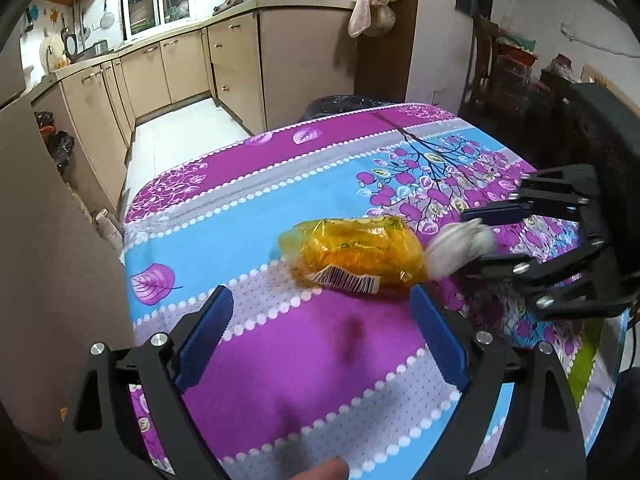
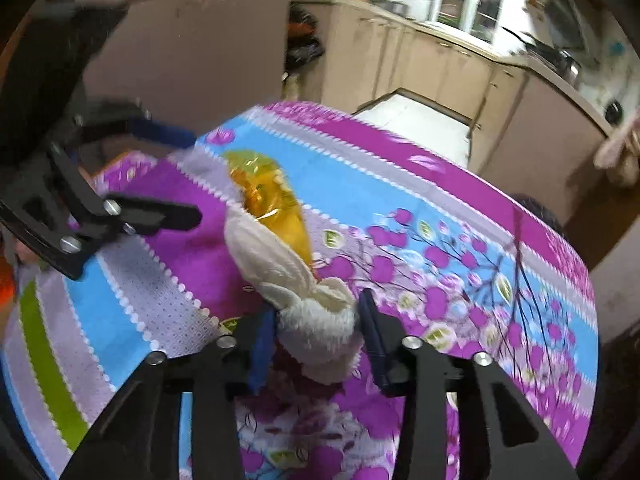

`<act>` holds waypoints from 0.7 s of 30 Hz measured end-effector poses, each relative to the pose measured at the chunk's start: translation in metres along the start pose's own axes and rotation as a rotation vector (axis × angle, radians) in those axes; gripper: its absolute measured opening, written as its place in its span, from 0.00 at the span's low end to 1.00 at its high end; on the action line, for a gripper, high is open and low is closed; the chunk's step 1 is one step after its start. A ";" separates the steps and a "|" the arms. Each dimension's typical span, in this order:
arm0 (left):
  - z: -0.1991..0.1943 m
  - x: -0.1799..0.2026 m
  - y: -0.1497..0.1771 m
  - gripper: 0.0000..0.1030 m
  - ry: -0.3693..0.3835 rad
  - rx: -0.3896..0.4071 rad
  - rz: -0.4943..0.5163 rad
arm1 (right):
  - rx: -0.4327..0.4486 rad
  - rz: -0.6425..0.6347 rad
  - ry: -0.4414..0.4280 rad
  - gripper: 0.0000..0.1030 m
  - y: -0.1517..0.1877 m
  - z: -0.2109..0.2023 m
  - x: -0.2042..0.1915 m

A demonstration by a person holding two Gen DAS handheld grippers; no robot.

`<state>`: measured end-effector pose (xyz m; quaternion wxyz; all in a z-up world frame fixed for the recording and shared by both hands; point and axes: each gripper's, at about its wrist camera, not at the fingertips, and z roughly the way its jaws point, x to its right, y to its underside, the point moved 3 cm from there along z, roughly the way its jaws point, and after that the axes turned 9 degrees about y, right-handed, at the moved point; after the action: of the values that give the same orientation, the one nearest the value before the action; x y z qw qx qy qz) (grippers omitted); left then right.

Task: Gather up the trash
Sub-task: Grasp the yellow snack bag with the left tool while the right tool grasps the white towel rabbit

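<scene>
A crumpled yellow plastic wrapper (image 1: pixel 352 256) with a barcode lies on the table's purple and blue flowered cloth (image 1: pixel 280 208). My left gripper (image 1: pixel 320 320) is open just short of it, a finger on each side. My right gripper (image 2: pixel 318 320) is shut on a crumpled white tissue wad (image 2: pixel 304 280) that touches the wrapper's (image 2: pixel 268 192) near end. In the left wrist view the right gripper (image 1: pixel 476 236) comes in from the right with the tissue (image 1: pixel 460 248) at the wrapper's right end. In the right wrist view the left gripper (image 2: pixel 192 176) is at upper left.
A black-lined bin (image 1: pixel 344 106) stands behind the table's far edge. Beige kitchen cabinets (image 1: pixel 180 68) run along the back and left. Dark bags (image 1: pixel 56 140) lie on the floor at left. A cluttered shelf (image 1: pixel 512 60) stands at the right.
</scene>
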<state>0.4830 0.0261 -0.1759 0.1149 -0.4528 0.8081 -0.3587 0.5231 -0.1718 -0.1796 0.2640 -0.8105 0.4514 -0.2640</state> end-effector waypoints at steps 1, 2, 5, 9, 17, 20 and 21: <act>0.002 0.000 -0.001 0.85 0.006 -0.001 -0.008 | 0.013 0.039 0.001 0.37 0.005 -0.009 0.006; 0.003 0.000 -0.004 0.85 0.013 0.003 -0.026 | 0.031 0.099 -0.002 0.37 0.011 -0.021 0.014; 0.011 -0.007 -0.016 0.89 0.025 -0.012 -0.138 | 0.065 0.243 -0.027 0.37 0.032 -0.045 0.030; 0.026 -0.024 -0.025 0.89 0.048 -0.032 -0.376 | 0.064 0.317 -0.033 0.37 0.059 -0.058 0.039; 0.048 -0.017 -0.031 0.91 -0.067 -0.071 -0.489 | 0.072 0.356 -0.042 0.37 0.079 -0.069 0.051; 0.052 -0.008 -0.036 0.94 -0.128 -0.065 -0.463 | 0.077 0.375 -0.050 0.37 0.081 -0.065 0.052; 0.055 -0.004 -0.037 0.94 -0.133 -0.062 -0.456 | 0.078 0.377 -0.051 0.37 0.080 -0.064 0.051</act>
<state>0.5370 -0.0088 -0.1905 0.0698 -0.6495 0.6862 -0.3200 0.4562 -0.2641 -0.1773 0.3513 -0.7070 0.5780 -0.2064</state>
